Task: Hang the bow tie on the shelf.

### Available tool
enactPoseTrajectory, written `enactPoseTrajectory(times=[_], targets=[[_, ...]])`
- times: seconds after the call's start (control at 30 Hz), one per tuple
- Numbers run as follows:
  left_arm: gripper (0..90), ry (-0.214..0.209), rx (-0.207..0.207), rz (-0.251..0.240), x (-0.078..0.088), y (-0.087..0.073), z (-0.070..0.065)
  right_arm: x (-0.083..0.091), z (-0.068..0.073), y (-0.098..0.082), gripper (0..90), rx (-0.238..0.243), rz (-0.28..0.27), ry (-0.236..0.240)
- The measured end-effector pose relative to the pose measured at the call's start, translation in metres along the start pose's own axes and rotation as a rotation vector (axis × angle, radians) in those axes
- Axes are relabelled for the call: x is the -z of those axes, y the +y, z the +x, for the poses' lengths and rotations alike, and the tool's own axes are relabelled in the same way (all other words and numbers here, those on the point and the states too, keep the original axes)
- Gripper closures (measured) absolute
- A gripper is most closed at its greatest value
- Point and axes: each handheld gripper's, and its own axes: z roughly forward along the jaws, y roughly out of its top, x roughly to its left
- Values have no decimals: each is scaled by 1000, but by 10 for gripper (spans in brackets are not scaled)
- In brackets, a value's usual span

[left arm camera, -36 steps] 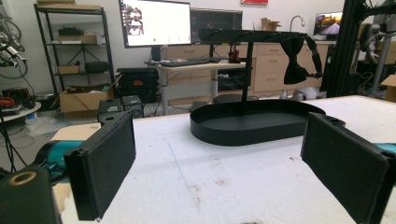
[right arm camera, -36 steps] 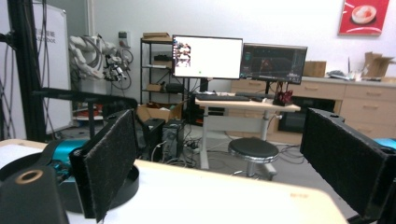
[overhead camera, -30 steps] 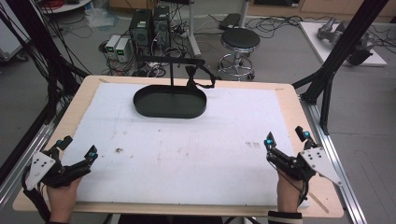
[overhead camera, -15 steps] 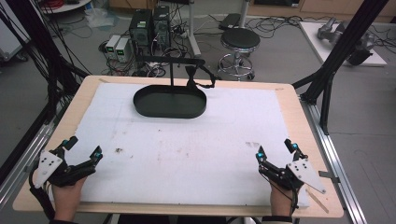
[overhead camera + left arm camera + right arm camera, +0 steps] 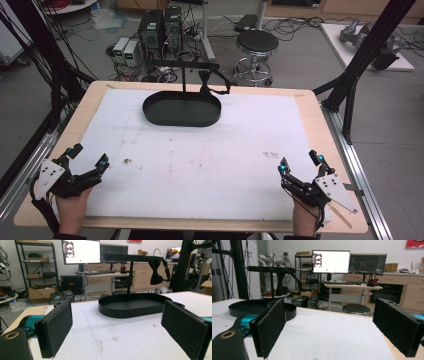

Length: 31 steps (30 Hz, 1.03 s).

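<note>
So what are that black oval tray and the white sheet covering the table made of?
The black oval tray looks like metal or hard plastic with a matte finish: thin upright rim, dull even sheen. The white table covering seems to be foam board or stiff paper: a flat, non-glossy surface marked with stains and scuffs.

Your left tongs (image 5: 89,156) sit at the near left corner of the desk (image 5: 310,107), and your right tongs (image 5: 299,162) at the near right corner, well apart, both over the sheet (image 5: 200,155) that covers most of the desktop. Far ahead of you, toward the back edge and a little left of centre, the tray (image 5: 182,111) lies on that sheet with a stand (image 5: 184,75) rising from it, and a bow tie (image 5: 205,79) hangs from the right part of the stand's crossbar. Behind the desk on the floor you have a stool (image 5: 256,47) to the right and computer boxes (image 5: 160,27) to the left.
</note>
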Motion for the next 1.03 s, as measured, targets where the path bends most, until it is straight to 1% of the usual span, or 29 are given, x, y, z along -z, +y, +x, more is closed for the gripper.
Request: enactPoseTrajectory(times=[0.17,0.27,0.37,0.43,0.63,0.7,0.9,1.03], targets=[[106,-10,-6,4,-3,0,-3,5,-4,3,106,-12,-10,-16],[106,-10,-2,3,-4,0,-3,6,-3,4,106,-16,-8,-16],[106,-10,-1,1,-5,0,-3,7,-2,5,106,-2,-7,-12],[106,-10,-1,4,-6,0,-2,7,-1,5,106,-4,-4,-10],[106,-3,-1,6,-6,0,-1,7,1,7,106,22,4,-2],[106,-1,2,8,-6,0,0,7,1,7,106,17,7,-2],[105,4,12,14,-6,0,1,4,1,7,106,24,22,2],[103,-7,14,25,-8,2,-1,5,2,7,106,9,30,-4]])
